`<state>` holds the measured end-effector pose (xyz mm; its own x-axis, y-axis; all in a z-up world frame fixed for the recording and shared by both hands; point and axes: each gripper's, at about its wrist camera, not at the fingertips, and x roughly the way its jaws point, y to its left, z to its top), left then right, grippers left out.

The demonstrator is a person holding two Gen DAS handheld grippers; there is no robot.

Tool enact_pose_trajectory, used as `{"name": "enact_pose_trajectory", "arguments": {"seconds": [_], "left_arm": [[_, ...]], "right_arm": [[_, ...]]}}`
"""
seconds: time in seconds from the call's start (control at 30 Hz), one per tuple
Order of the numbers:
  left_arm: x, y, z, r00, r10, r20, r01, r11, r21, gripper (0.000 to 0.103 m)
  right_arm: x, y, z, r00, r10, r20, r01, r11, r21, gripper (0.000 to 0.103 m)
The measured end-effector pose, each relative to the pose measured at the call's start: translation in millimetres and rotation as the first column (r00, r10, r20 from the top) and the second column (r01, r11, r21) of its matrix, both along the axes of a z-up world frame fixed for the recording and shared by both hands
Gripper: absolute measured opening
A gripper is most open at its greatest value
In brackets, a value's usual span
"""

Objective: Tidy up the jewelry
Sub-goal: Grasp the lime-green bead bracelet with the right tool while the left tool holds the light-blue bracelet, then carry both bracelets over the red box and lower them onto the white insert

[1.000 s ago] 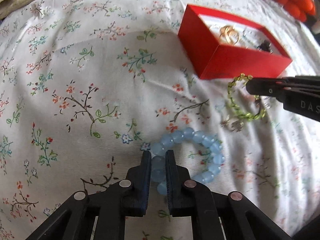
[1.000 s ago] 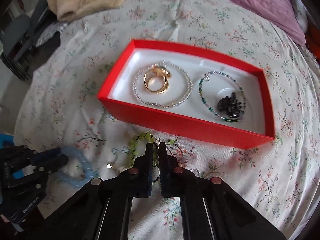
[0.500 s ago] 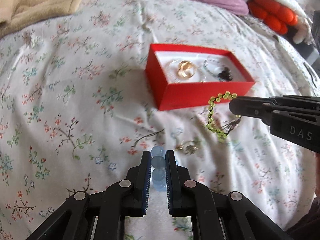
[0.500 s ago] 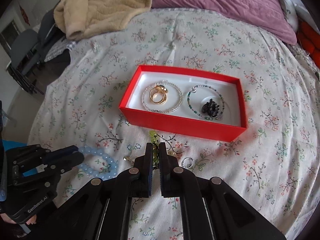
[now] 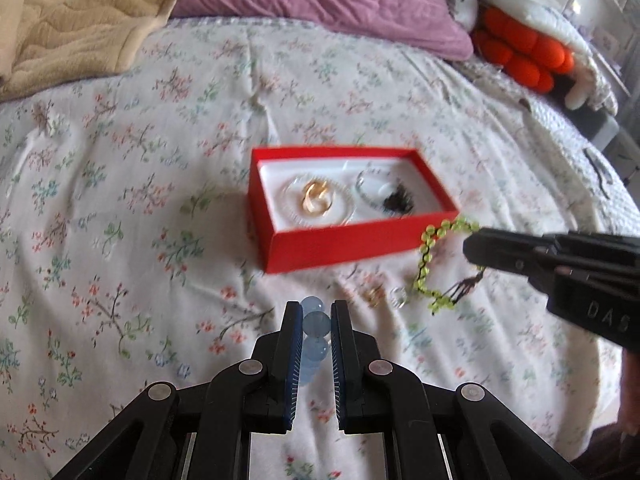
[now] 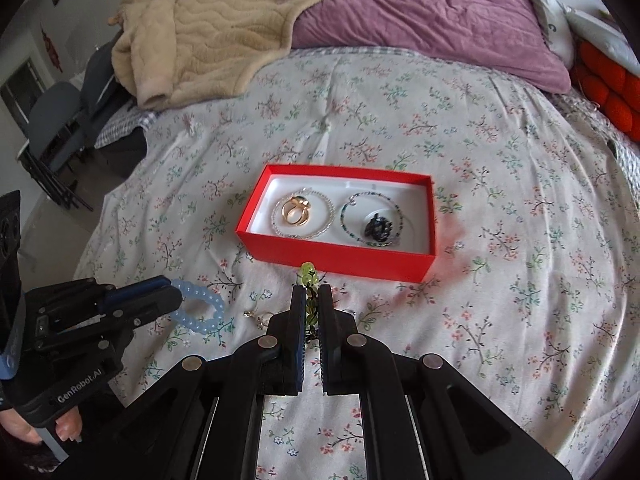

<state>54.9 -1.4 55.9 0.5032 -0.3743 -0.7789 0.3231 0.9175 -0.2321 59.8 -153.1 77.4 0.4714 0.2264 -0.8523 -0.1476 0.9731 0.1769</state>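
My left gripper (image 5: pixel 314 312) is shut on a pale blue bead bracelet (image 5: pixel 315 334) and holds it above the floral bedsheet; the bracelet also shows in the right wrist view (image 6: pixel 200 310). My right gripper (image 6: pixel 311 294) is shut on a green bead bracelet (image 6: pixel 309 274), which hangs from it in the left wrist view (image 5: pixel 430 256). Both are lifted in front of the open red box (image 6: pixel 332 258). The box holds gold rings (image 6: pixel 296 210), a clear bead bracelet (image 6: pixel 326 222), a thin dark bead bracelet (image 6: pixel 346 222) and a black piece (image 6: pixel 378 228).
A small gold piece (image 5: pixel 374 296) and a clear ring (image 5: pixel 398 296) lie on the sheet in front of the box. A beige blanket (image 6: pixel 208 28) and purple pillow (image 6: pixel 420 12) lie at the back. An orange cushion (image 5: pixel 524 50) is at the far right.
Both grippers have risen off the sheet and pulled back from the box, each carrying its bracelet. The box now looks smaller and farther away.
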Motion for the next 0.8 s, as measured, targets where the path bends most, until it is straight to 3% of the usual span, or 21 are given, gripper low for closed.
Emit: {"name": "enact_pose_trajectory", "arguments": {"seconds": [0.53,0.8], "left_arm": [[28,-30,46,0.998,0.005,0.062,0.003,0.992,-0.127,0.008],[51,-48,39,0.998,0.012,0.062,-0.001,0.984,-0.180,0.008]], "right_arm": [[13,-27,26,0.996,-0.073,0.058,0.069,0.995,0.067,0.006],[33,-38,31,0.989,-0.113,0.098,0.103,0.989,0.109,0.006]]}}
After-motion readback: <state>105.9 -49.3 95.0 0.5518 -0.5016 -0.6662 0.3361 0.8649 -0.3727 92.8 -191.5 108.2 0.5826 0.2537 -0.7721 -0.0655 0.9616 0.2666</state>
